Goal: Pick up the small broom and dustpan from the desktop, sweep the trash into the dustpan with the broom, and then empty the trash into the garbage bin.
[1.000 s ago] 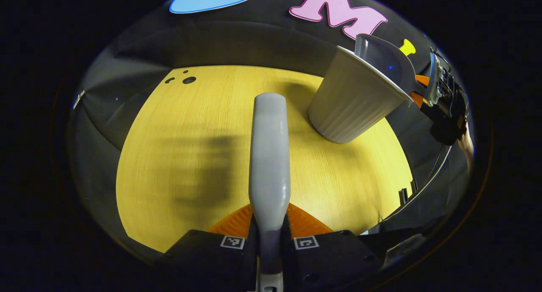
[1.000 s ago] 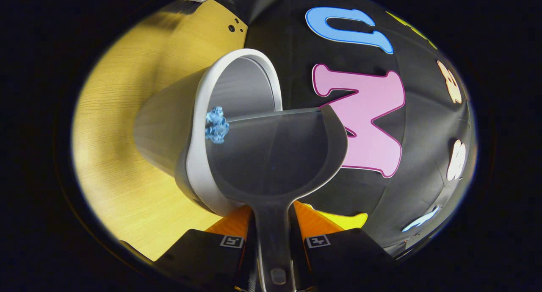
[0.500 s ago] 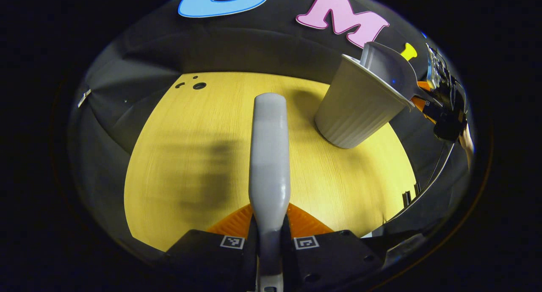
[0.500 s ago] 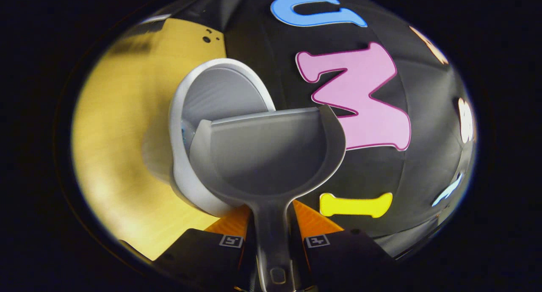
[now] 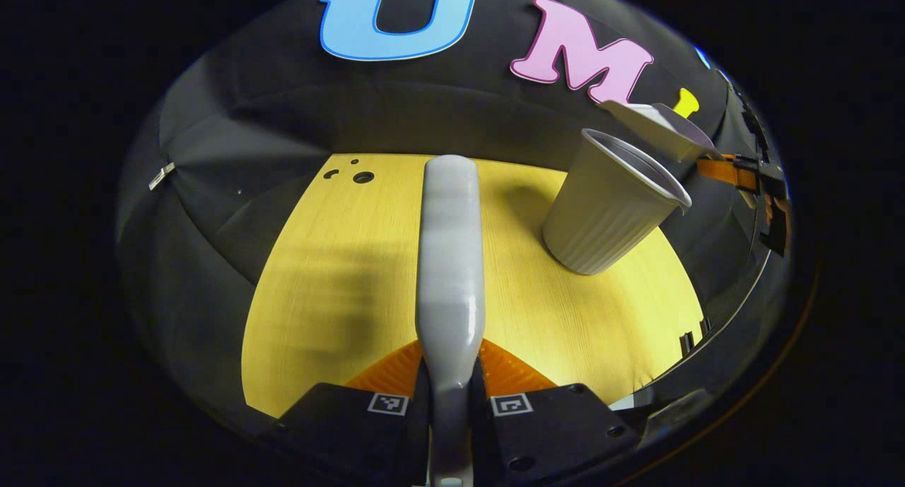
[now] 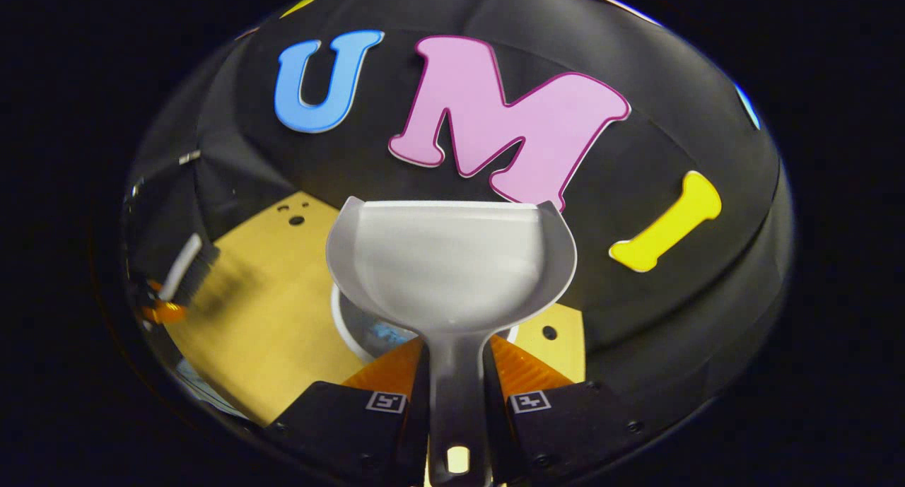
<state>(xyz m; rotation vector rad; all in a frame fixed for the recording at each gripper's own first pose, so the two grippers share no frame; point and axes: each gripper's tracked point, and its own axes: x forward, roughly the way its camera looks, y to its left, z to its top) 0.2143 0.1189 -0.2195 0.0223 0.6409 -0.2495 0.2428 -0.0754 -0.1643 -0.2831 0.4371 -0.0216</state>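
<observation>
My left gripper [image 5: 450,356] is shut on the grey broom [image 5: 450,254], whose back runs forward over the yellow desktop [image 5: 339,275]. The white ribbed garbage bin [image 5: 608,204] stands upright at the right. The grey dustpan [image 5: 661,128] hovers level just above the bin's far rim, held by the other gripper [image 5: 739,172]. In the right gripper view my right gripper [image 6: 456,356] is shut on the dustpan's handle; the dustpan [image 6: 452,261] looks bare inside. Below it the garbage bin [image 6: 344,326] holds a blue crumpled scrap [image 6: 385,330]. The broom's bristles [image 6: 189,266] show at far left.
Small round holes [image 5: 363,177] mark the desktop's far left corner. The table's right edge carries small black brackets [image 5: 686,342]. Black cloth walls close in behind and beside the table.
The dustpan tipped the blue scrap into the bin, then swung back to level and rose above the rim. My left gripper drew back slightly with the broom.
</observation>
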